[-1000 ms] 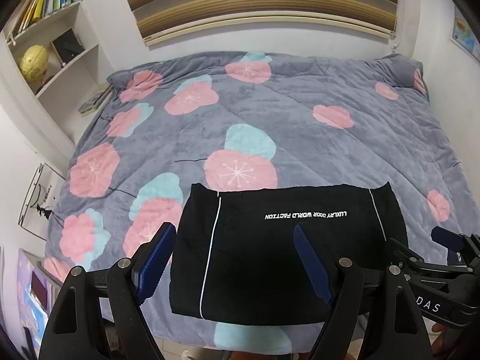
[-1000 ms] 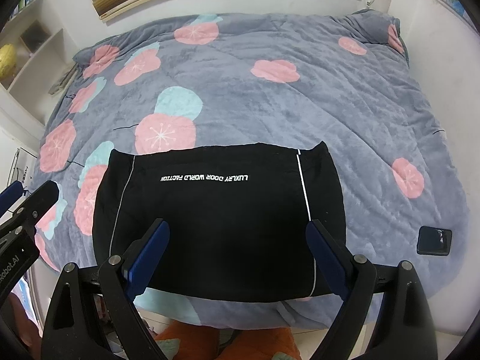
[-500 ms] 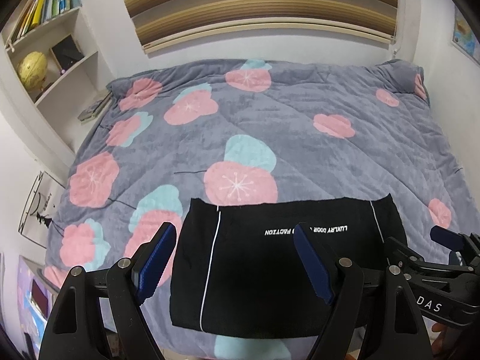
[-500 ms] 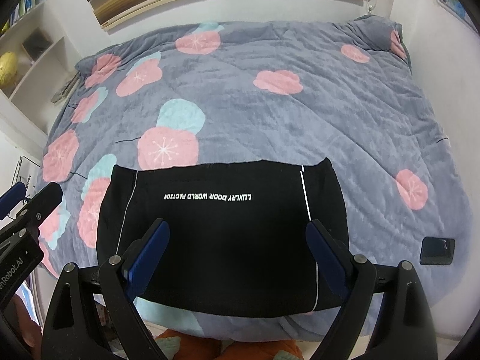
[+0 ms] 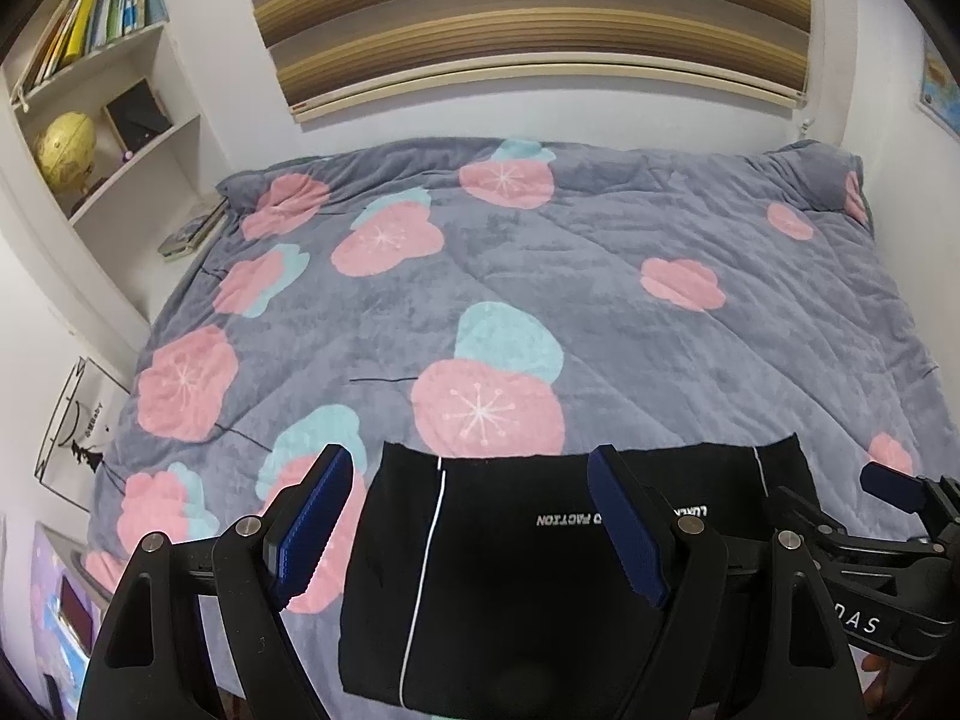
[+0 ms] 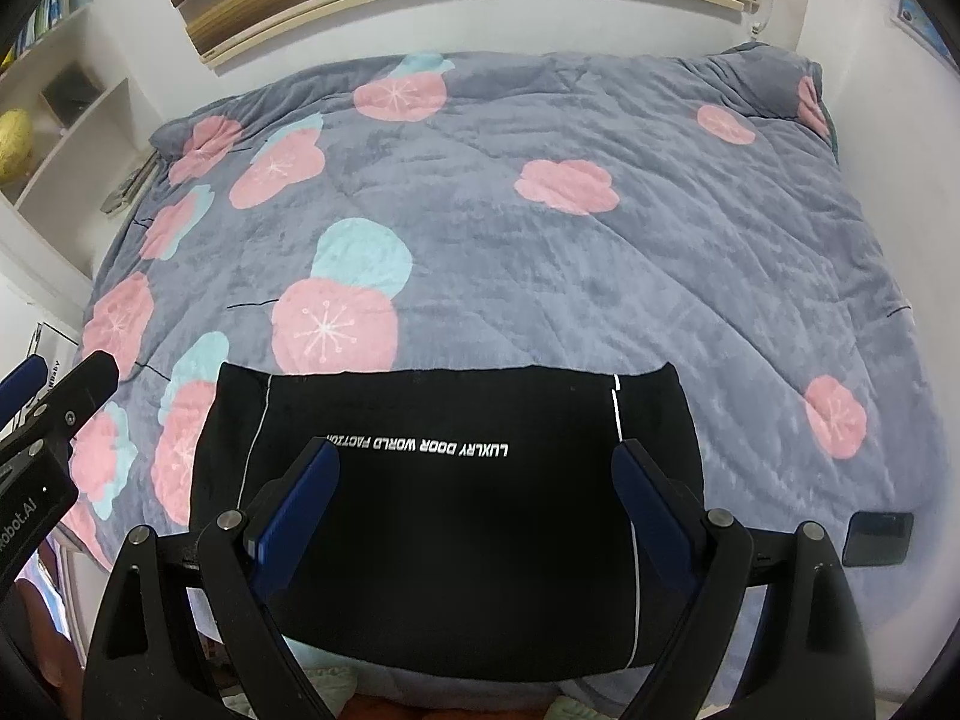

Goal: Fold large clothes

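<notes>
- Black garment (image 6: 444, 516) folded into a flat block with white stripes and white words, lying at the near edge of the bed (image 6: 600, 276), a bit toward the near left corner.
- Fold looks done or close to done, judging by the tidy shape.
- Left gripper (image 5: 468, 528) above the garment's left part, fingers apart, nothing between them.
- Right gripper (image 6: 474, 498) above the middle, fingers apart too, holding nothing.
- Could slide off the near edge if bumped or tugged, since the block sits right at it.
- Could come undone if one layer gets snagged by a finger.
- Dark phone (image 6: 879, 537) near the near right corner, well apart.
- Shelves (image 5: 126, 114) past the left edge hold books (image 5: 90, 18) and a yellow globe (image 5: 66, 144).
</notes>
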